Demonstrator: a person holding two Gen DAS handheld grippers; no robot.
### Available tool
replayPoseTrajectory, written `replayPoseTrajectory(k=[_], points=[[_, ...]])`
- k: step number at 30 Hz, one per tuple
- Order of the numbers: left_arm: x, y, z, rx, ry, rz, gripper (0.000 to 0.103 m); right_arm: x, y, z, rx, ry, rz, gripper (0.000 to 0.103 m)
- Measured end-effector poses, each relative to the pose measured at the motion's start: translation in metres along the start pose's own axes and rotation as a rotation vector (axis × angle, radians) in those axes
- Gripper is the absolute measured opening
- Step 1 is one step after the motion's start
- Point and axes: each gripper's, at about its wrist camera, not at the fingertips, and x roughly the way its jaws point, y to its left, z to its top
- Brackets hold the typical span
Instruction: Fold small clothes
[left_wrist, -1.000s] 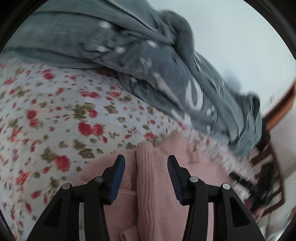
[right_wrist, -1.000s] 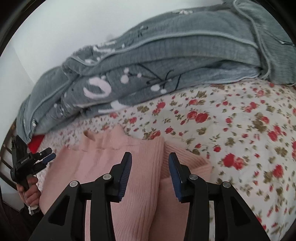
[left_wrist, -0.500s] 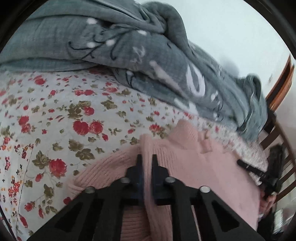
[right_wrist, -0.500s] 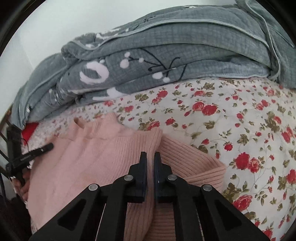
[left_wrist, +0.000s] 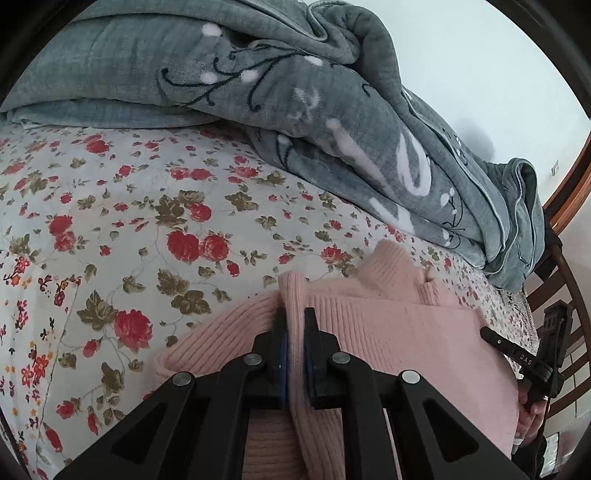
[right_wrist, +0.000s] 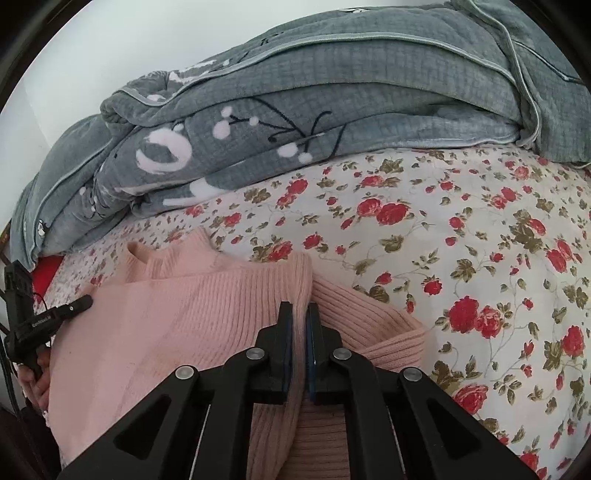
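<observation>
Left wrist view: the left gripper (left_wrist: 293, 317) has its jaws clamped on a raised ridge of the pink sweater (left_wrist: 406, 332), at the shoulder where the body meets the sleeve lying toward the floral sheet (left_wrist: 110, 206). In the right wrist view the right gripper (right_wrist: 299, 314) pinches the matching ridge at the other shoulder, with its sleeve (right_wrist: 369, 317) spread out beside it. Both pairs of jaws have just been closing, and knit fabric sits between the pads of each.

The step in hand looks like the grasp that starts a fold: both shoulders are seized and nothing is turned over yet. The next move probably calls for lifting both ridges together and carrying them evenly, so the sweater folds along one straight line without twisting or slipping out of the narrow pinch.

The sweater is a soft ribbed knit, pale pink, lying flat on the sheet with its collar (right_wrist: 166, 251) pointing toward the grey blanket (right_wrist: 295, 110) heaped just beyond it. Its body is fairly smooth, with faint creases.
</observation>
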Motion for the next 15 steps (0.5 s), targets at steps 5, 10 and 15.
replayPoseTrajectory(k=[5,10,15], points=[[0.005,-0.003,0.001,0.008,0.003,0.010,0.010,0.001,-0.001,0.000,0.003,0.000,0.006,0.006],[0.010,-0.009,0.002,0.035,0.004,0.023,0.011,0.002,-0.001,0.000,-0.005,0.000,-0.001,0.006],[0.012,-0.013,0.001,0.064,0.002,0.040,0.012,0.003,0.001,0.000,-0.015,0.002,-0.007,0.007]])
